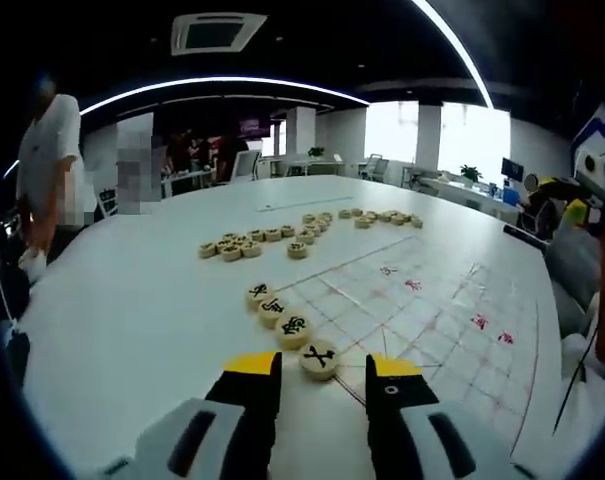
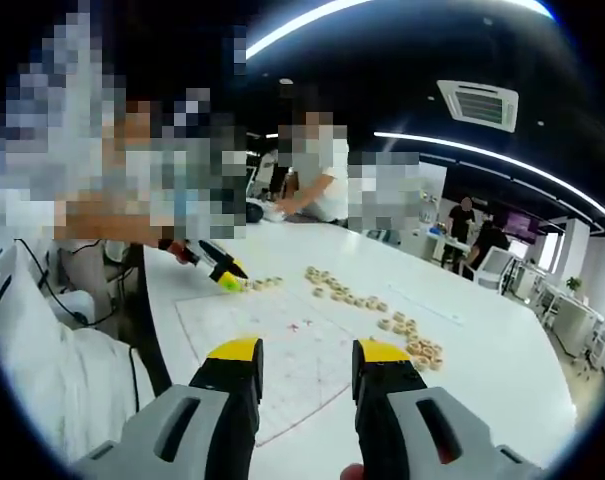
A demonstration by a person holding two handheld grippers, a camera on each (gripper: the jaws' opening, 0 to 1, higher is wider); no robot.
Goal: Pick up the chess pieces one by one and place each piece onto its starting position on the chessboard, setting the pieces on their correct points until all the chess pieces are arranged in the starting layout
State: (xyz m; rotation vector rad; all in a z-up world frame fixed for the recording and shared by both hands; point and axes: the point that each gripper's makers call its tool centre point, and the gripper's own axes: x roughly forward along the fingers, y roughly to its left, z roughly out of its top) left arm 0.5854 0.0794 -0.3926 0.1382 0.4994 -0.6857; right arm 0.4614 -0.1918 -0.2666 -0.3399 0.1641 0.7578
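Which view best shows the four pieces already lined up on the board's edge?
The left gripper view: the four pieces sit close ahead of the open left tool, their black characters visible. In the right gripper view they are tiny discs at the board's far edge, beside the left tool's yellow tip, markings unreadable.

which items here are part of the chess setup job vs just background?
Job:
- board, printed grid on the table
- four placed pieces in a row along the board's edge
- loose pieces heaped beyond the board
- left gripper, jaws apart around the nearest piece
- right gripper, open, empty

Background:
- table
- person standing at its far edge
- ceiling vent
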